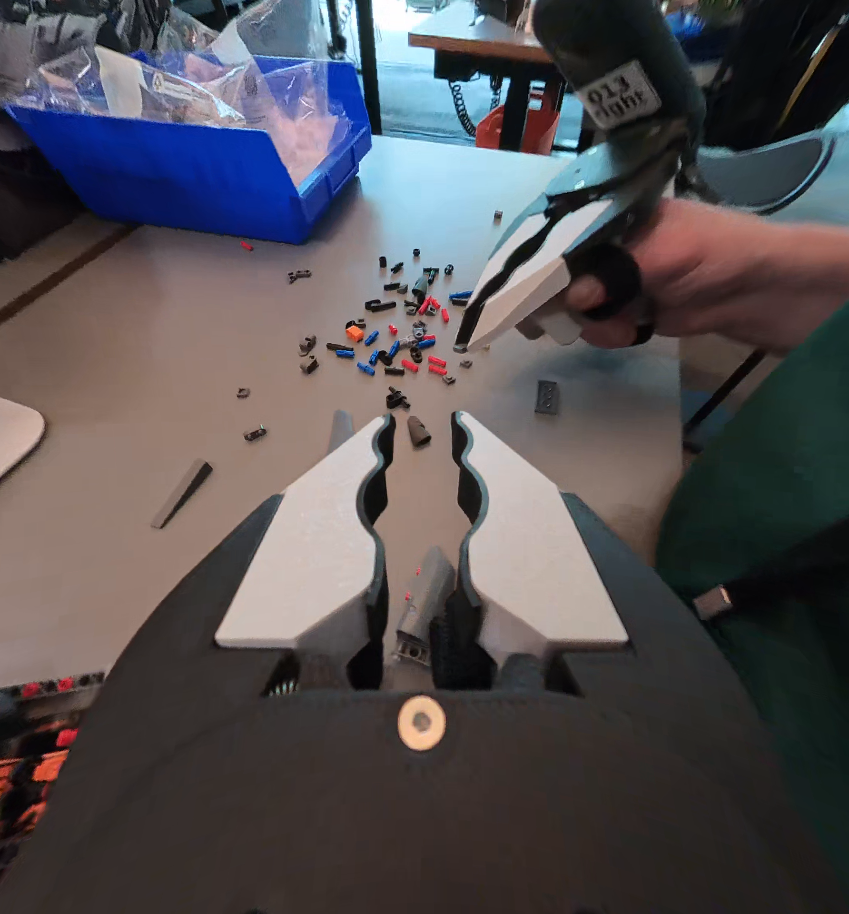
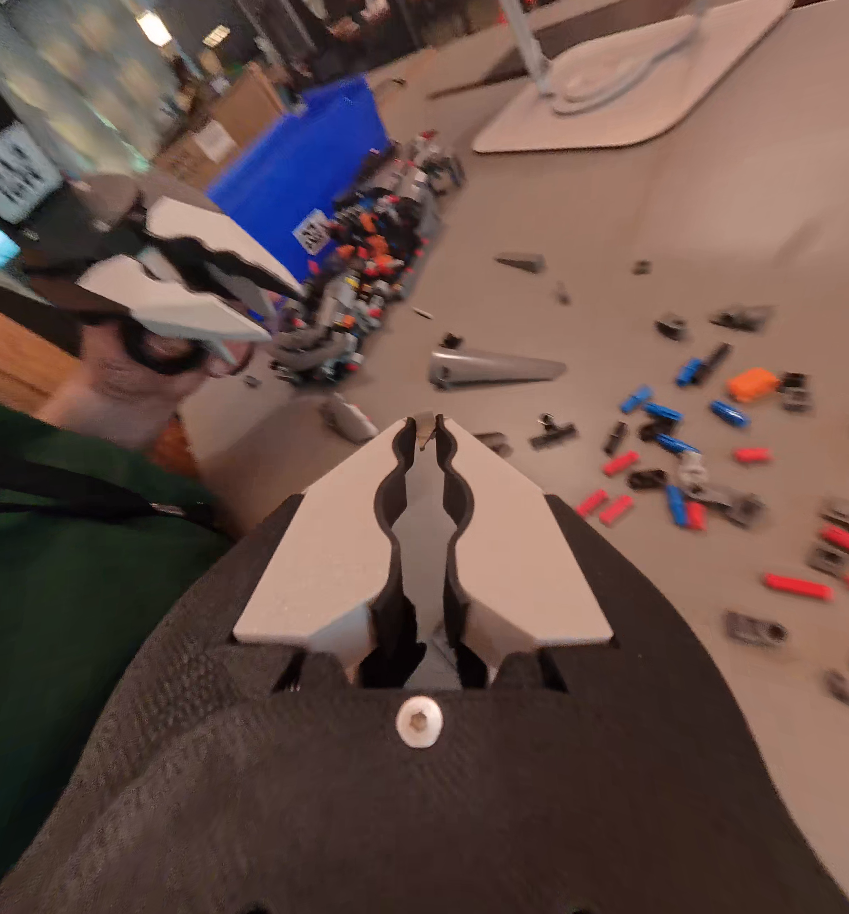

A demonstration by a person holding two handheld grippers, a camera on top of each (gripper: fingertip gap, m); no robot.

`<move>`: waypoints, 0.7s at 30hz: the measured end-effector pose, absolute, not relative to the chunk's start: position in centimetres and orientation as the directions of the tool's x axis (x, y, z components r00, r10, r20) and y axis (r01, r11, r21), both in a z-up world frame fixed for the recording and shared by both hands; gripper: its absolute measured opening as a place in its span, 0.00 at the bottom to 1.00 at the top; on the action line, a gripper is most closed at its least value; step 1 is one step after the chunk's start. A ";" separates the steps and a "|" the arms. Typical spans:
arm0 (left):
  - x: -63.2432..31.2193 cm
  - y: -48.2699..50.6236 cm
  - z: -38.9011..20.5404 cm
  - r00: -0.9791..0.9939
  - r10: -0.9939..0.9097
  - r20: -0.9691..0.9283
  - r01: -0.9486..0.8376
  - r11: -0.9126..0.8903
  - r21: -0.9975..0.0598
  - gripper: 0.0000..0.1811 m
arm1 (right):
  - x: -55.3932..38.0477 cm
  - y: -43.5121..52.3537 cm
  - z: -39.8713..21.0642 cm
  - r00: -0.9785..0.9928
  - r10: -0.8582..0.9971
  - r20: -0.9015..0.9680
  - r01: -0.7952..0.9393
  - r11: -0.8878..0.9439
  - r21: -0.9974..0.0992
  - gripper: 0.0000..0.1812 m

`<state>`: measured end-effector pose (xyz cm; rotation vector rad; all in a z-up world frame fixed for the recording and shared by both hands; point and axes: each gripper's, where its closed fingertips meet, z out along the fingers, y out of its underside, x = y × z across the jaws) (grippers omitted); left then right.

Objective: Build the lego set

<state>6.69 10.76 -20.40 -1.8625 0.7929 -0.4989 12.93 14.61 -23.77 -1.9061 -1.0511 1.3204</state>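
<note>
The left hand-held gripper [image 1: 422, 425] hangs over the grey bench [image 1: 116, 346] with its jaws parted and nothing between the tips; a small dark cone-shaped piece [image 1: 418, 431] lies on the bench in line with the gap. The right hand-held gripper [image 2: 425, 428] is clenched on a small grey piece [image 2: 426, 429], pinched at the very tips; in the left wrist view this same gripper [image 1: 462, 346] is held by a hand [image 1: 684, 282] and points down at the edge of the scattered pieces [image 1: 398, 336]. These loose black, red and blue pins, with one orange block [image 1: 355, 332] among them, lie spread near the middle of the bench. A long grey tapered panel [image 2: 496, 371] lies flat beside the scatter, and a dark grey wedge [image 1: 182, 492] lies apart toward the left edge. The partly built model [image 2: 363, 277], grey with orange and red bits, stands near the left gripper's side of the bench. A blue bin [image 1: 190, 163] holding clear plastic bags [image 1: 205, 89] sits at the far edge. A flat white base [image 2: 610, 89] rests at the left edge.
</note>
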 end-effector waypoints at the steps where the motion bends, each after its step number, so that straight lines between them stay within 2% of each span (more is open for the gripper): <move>1: 6.9 10.8 -20.5 0.697 -0.715 -0.055 -0.332 -0.253 -0.909 0.11 | 12.4 14.0 -23.2 0.158 0.849 -0.504 0.265 -0.528 -0.807 0.03; 9: 7.9 10.5 -20.6 0.607 -0.699 -0.378 -0.579 -0.063 -0.813 0.08 | 9.2 10.4 -21.0 -0.107 0.731 -0.674 0.288 -0.626 -0.725 0.03; 14: 8.9 9.7 -20.5 0.530 -0.718 -0.451 -0.628 0.025 -0.778 0.08 | 8.5 9.4 -20.4 -0.177 0.667 -0.724 0.306 -0.661 -0.685 0.03; 21: 9.2 9.6 -20.9 0.479 -0.719 -0.505 -0.673 0.069 -0.736 0.01 | 8.4 9.1 -20.4 -0.200 0.610 -0.767 0.337 -0.692 -0.638 0.03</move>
